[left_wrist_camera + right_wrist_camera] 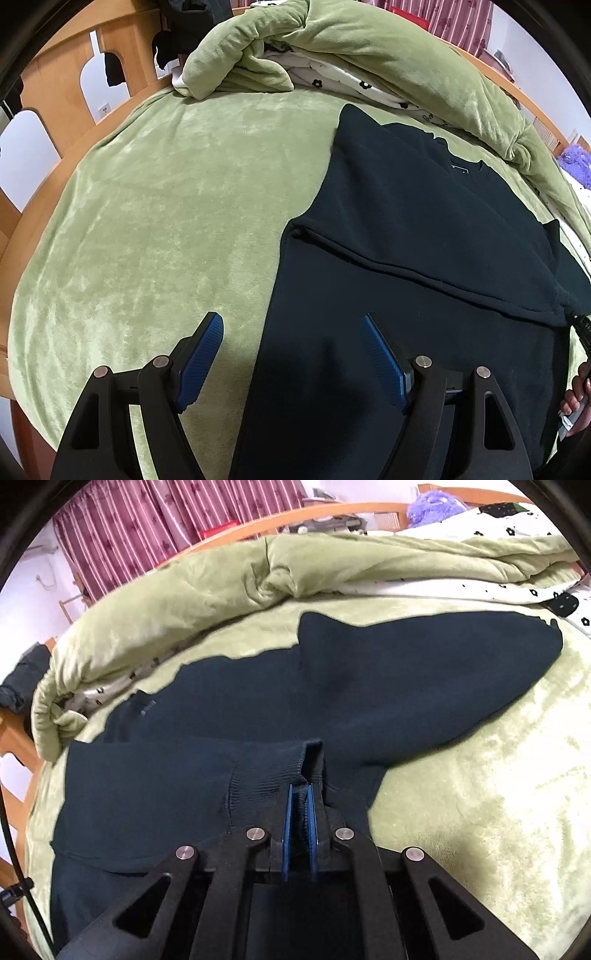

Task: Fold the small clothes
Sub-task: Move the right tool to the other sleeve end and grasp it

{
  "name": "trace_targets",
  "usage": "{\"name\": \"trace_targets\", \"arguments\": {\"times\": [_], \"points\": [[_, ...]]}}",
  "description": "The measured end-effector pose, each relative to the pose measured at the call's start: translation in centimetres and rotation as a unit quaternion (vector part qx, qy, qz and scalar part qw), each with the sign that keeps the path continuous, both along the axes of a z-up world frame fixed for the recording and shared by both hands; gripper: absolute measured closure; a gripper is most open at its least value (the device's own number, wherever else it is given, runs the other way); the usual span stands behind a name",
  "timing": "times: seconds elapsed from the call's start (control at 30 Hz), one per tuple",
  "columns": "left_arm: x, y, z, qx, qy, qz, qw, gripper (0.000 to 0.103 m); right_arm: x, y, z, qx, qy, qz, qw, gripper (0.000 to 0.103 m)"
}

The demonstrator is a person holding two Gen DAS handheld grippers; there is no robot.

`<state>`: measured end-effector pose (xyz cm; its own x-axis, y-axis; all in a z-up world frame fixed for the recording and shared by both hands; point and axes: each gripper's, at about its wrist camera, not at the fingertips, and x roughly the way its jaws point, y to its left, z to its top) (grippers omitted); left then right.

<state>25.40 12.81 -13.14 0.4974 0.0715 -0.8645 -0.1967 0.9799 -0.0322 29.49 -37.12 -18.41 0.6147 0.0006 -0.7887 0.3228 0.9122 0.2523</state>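
Note:
A dark navy sweatshirt [406, 229] lies on a green blanket [166, 221], one sleeve folded across its body. My left gripper [293, 321] is open and empty, low over the sweatshirt's left edge near the hem; one finger is over the blanket, the other over the dark cloth. In the right wrist view the sweatshirt [369, 686] spreads ahead with its other sleeve reaching to the right. My right gripper [300, 790] is shut on the sleeve's ribbed cuff [280, 764], held over the body of the sweatshirt.
A bunched green quilt [332, 40] with a white flowered lining lies along the far side of the bed [184, 590]. A wooden bed rail [55, 96] runs on the left. Striped red curtains [166, 517] hang behind. A hand [576, 398] shows at the right edge.

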Motion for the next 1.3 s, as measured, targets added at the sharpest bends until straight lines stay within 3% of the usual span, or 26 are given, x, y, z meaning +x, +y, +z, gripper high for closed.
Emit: {"name": "trace_targets", "arguments": {"times": [0.1,0.23,0.37,0.43,0.53,0.83,1.03,1.3], "points": [[0.1,0.0,0.0,-0.003,-0.001,0.001,1.0,0.028,0.5,0.4,-0.9,-0.01,0.029,0.009,0.999,0.09],[0.2,-0.3,0.1,-0.007,-0.007,-0.002,1.0,0.028,0.1,0.2,-0.3,-0.025,0.026,0.022,0.999,0.077],[0.4,-1.3,0.2,0.005,-0.013,-0.009,0.9999,0.028,-0.2,-1.7,0.5,-0.001,0.015,0.018,1.0,0.075],[0.5,-1.8,0.2,0.006,-0.018,-0.011,0.9998,0.028,-0.3,-3.1,1.1,-0.013,0.012,0.0,1.0,0.055],[0.8,-2.3,0.4,0.0,-0.025,-0.013,0.9996,0.028,-1.1,-5.5,1.8,-0.021,-0.011,-0.022,0.999,0.047],[2.5,-4.6,1.0,-0.029,-0.049,-0.021,0.9981,0.028,-1.3,-12.1,-0.3,-0.007,0.001,-0.064,0.998,0.046],[2.9,-6.5,1.2,0.002,-0.074,-0.051,0.996,0.028,-0.1,-13.9,-1.5,0.005,0.001,-0.066,0.998,0.046],[3.9,-8.4,0.2,0.01,-0.052,-0.081,0.9953,0.028,1.4,-15.8,-3.0,0.04,-0.011,-0.098,0.994,0.046]]}}
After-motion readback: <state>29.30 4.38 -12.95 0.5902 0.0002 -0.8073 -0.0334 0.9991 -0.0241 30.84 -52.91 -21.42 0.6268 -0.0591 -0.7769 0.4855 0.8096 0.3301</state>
